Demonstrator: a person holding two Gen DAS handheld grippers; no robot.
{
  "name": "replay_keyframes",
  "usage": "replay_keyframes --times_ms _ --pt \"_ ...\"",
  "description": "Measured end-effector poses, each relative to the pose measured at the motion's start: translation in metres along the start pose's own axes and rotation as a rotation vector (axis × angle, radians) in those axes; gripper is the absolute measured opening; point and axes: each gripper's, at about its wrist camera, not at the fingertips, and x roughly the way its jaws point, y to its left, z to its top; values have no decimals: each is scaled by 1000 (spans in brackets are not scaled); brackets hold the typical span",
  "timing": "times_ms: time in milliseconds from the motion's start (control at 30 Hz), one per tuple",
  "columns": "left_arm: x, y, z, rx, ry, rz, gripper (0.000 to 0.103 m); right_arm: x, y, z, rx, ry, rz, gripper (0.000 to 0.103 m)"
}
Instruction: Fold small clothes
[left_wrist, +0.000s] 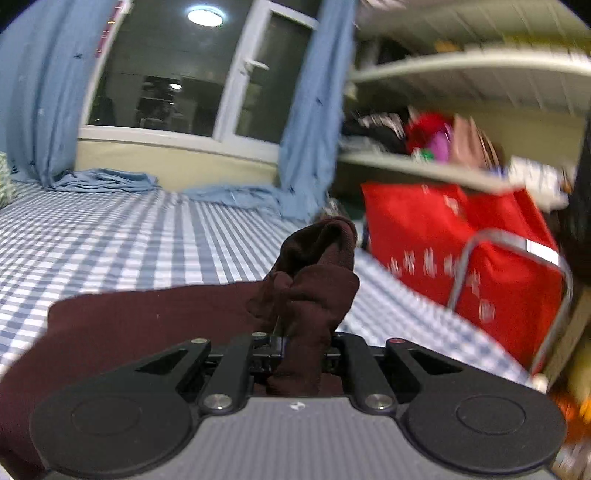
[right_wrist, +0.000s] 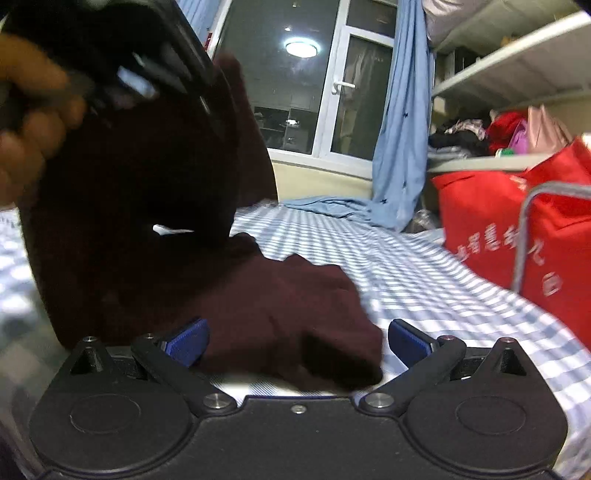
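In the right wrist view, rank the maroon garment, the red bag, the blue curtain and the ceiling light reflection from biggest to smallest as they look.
1. maroon garment, though closeness to the camera inflates it.
2. red bag, cut off by the frame edge.
3. blue curtain; close to the bag, so that order is unsure.
4. ceiling light reflection, clearly smallest.

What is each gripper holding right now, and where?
Left gripper pinches a bunched edge of the maroon garment; right gripper is open, holding nothing.
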Motion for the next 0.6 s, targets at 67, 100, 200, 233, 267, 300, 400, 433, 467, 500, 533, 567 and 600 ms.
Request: replay_keyframes --times_ms 67,100,200,233,267,300,400,433,467,500,533,567,600 --pt "6 -7 -10 41 27 2 9 -6 -7 -7 -3 6 -19 103" --pt "9 -10 -14 60 49 3 10 -8 -10 -10 -12 14 -34 103" --pt "17 -15 -22 119 115 13 12 -10 -17 -23 -12 39 -63 103" --pt "17 -17 -26 142 126 19 13 -12 -19 -27 3 40 -64 103" --pt "15 -19 -29 165 133 29 14 -14 -23 -31 24 40 -60 103" --pt "9 -22 -32 181 136 33 20 -17 -25 -33 42 40 -55 103" --pt "-2 -21 -37 172 157 -3 60 -23 -29 -38 79 44 -49 103" --pt "-7 -20 -37 148 155 -28 67 -25 -29 -39 93 47 -47 103" --pt "-13 -18 -37 123 142 -53 75 -27 -29 -38 104 49 -45 103" --pt "-19 -15 -36 109 134 -71 81 -28 -31 -38 118 49 -43 103" --pt "-26 -14 -37 99 125 -87 83 -30 -32 -38 126 50 -42 103" --pt "-33 -13 -37 91 117 -93 86 -30 -33 -37 133 52 -40 103" --pt "-41 -12 -37 82 108 -96 88 -31 -33 -37 140 55 -40 103"
